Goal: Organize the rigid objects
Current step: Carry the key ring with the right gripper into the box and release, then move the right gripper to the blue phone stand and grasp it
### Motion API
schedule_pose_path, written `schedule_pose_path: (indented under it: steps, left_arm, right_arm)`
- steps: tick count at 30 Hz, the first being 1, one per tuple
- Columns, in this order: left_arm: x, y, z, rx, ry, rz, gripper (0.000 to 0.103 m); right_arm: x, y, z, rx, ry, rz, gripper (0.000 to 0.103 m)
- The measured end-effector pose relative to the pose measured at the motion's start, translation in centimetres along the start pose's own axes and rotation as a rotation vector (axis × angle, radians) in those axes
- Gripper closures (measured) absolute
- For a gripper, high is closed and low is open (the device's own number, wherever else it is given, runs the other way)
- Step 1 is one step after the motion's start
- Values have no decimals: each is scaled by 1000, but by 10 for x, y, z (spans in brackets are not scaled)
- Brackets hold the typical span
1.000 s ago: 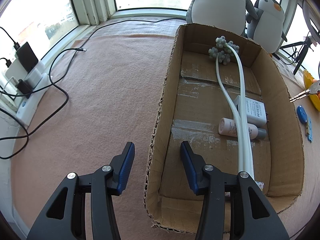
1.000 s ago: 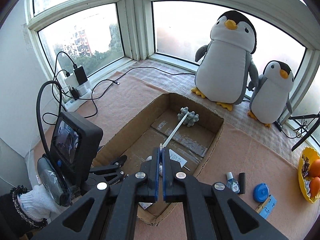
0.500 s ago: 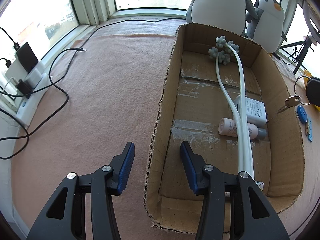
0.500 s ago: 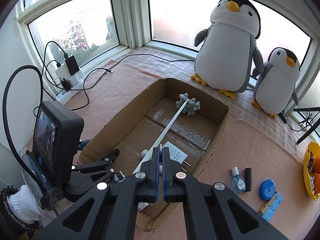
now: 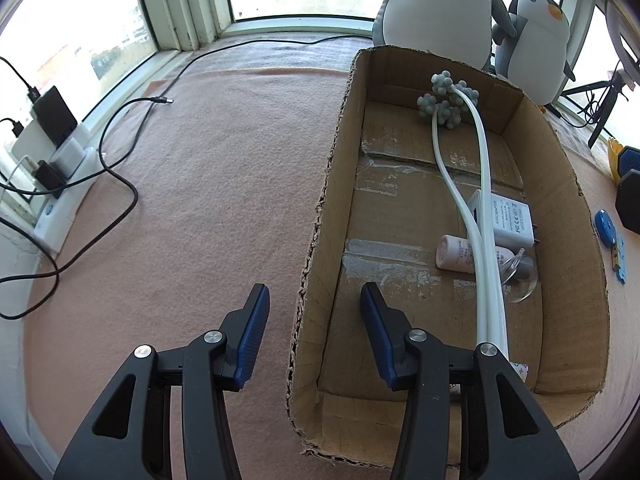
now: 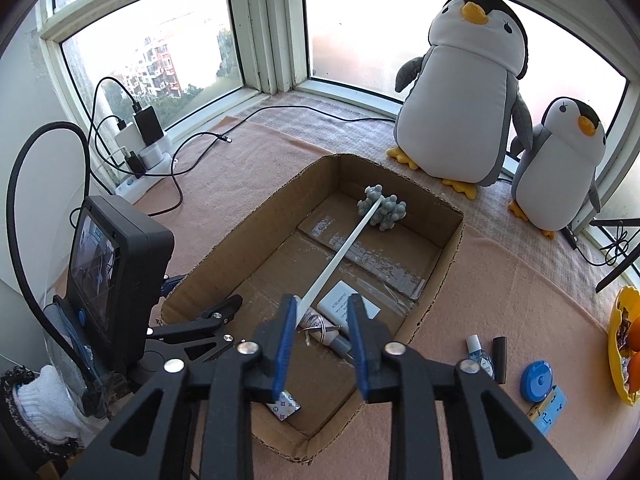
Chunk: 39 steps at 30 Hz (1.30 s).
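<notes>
The open cardboard box point(image 5: 320, 216) holds a white rod with a grey knobbly head point(image 5: 448, 104), a white power adapter point(image 5: 508, 216) and a pale tube bottle point(image 5: 456, 254). A key ring point(image 5: 520, 276) lies on the bottle's cap end. My left gripper point(image 5: 312, 320) is open, its blue pads on either side of the box's left wall and clear of it. My right gripper point(image 6: 320, 344) hovers above the box's near end. Its jaws are opening, and nothing is pressed between them. The key ring point(image 6: 314, 324) lies in the box below them.
Right of the box lie a small blue bottle point(image 6: 478, 354), a black stick point(image 6: 499, 358), a blue round case point(image 6: 536, 380) and a yellow bowl point(image 6: 618, 344). Two plush penguins point(image 6: 460, 92) stand behind. Cables and a power strip point(image 5: 60, 152) lie at the left.
The right gripper carried the keys in over the box and its jaws parted. The keys left the jaws and now lie on the bottle. The left gripper stayed put.
</notes>
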State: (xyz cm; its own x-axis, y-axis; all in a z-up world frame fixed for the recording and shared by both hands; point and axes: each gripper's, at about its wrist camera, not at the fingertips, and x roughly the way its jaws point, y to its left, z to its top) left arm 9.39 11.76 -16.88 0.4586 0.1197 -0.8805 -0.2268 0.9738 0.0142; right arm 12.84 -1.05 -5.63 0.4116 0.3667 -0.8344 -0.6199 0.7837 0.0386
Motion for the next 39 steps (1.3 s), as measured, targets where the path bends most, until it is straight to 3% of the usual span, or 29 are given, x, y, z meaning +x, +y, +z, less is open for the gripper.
schedule_pose_path:
  steps: [1,17,25,39]
  left_arm:
    - [0,0,0,1,0,0,56]
    - [-1,-2,1,10,4,18,56]
    - [-3,-4,1,13,4,28,56]
    - [-3,-6,2,15,6,34,56]
  right_arm:
    - [-3,0,0,-1,-16,-10,59]
    - [-17,-21,-9,40,-40,-45,59]
    - [-36,-77,-34,160,-44,-52,59]
    - [-82,-196,-108,408,-70,-220,59]
